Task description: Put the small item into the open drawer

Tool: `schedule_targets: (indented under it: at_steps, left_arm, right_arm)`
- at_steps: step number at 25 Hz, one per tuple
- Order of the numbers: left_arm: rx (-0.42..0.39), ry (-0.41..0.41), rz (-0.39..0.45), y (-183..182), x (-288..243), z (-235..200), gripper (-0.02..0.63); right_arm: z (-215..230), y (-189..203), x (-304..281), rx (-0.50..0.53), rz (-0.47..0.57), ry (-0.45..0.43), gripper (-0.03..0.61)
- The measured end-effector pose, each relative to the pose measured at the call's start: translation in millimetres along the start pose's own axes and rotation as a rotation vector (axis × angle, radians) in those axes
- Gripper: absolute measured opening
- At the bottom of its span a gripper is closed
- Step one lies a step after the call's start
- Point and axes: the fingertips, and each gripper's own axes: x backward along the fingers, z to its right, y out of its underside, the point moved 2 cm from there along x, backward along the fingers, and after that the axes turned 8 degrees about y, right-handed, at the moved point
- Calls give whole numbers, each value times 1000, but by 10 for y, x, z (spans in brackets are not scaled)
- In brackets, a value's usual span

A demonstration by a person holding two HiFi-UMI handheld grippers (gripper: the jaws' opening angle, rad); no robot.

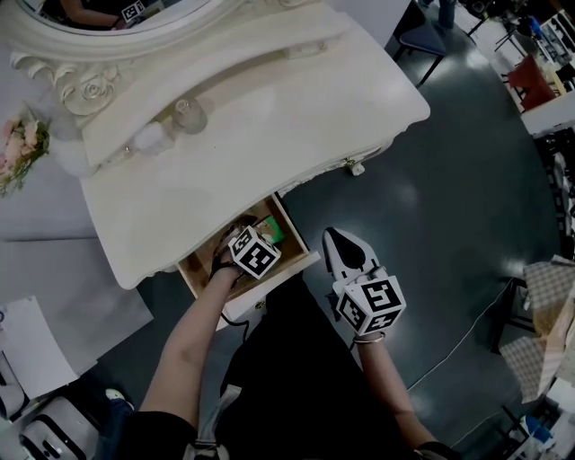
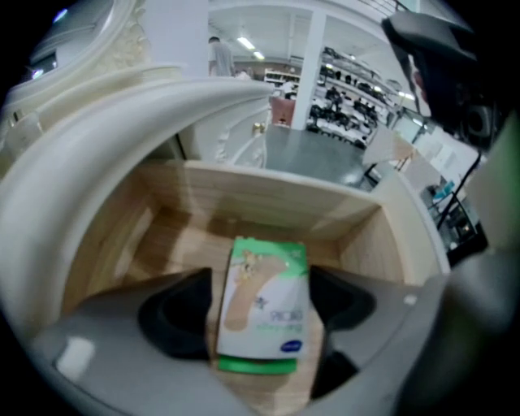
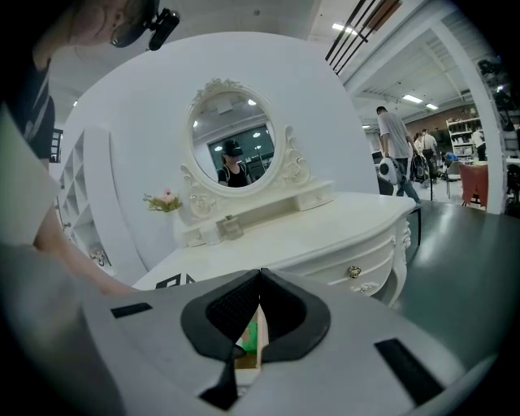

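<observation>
The small item is a green and white plaster packet [image 2: 264, 305]. It lies flat on the wooden floor of the open drawer [image 2: 268, 195], between the two pads of my left gripper [image 2: 260, 288]. The jaws stand wide and the pads do not press on the packet. In the head view the left gripper [image 1: 241, 235] reaches down into the drawer [image 1: 272, 277], and a green corner of the packet [image 1: 271, 232] shows beside it. My right gripper [image 1: 341, 243] hangs over the floor just right of the drawer front. It is shut and empty, its tips [image 3: 260, 276] meeting.
The white dressing table [image 1: 269, 117] carries a small glass bottle [image 1: 190, 115] and an oval mirror [image 1: 117, 22]. A brass knob [image 1: 356, 167] sits on its right front. Pink flowers [image 1: 22, 144] stand at the left. A red chair [image 1: 532, 83] stands far right on the dark floor.
</observation>
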Motion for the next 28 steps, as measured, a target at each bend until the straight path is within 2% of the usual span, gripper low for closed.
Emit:
schedule_targets:
  at_steps: [6, 13, 18, 22, 28]
  left_arm:
    - [107, 13, 153, -196, 403, 84, 355]
    - [174, -5, 341, -374, 990, 223, 315]
    - [194, -104, 485, -436, 1434, 232, 220]
    - [197, -194, 558, -384, 1743, 226, 174]
    - [242, -283, 669, -244, 2202, 309, 98]
  right_arm:
    - [-73, -47, 28, 12, 13, -15, 5]
    - [-190, -157, 113, 34, 47, -28, 5]
    - [-288, -240, 208, 49, 82, -40, 5]
    - [-400, -292, 276, 63, 107, -51, 6]
    - [-568, -347, 399, 83, 140, -69, 5]
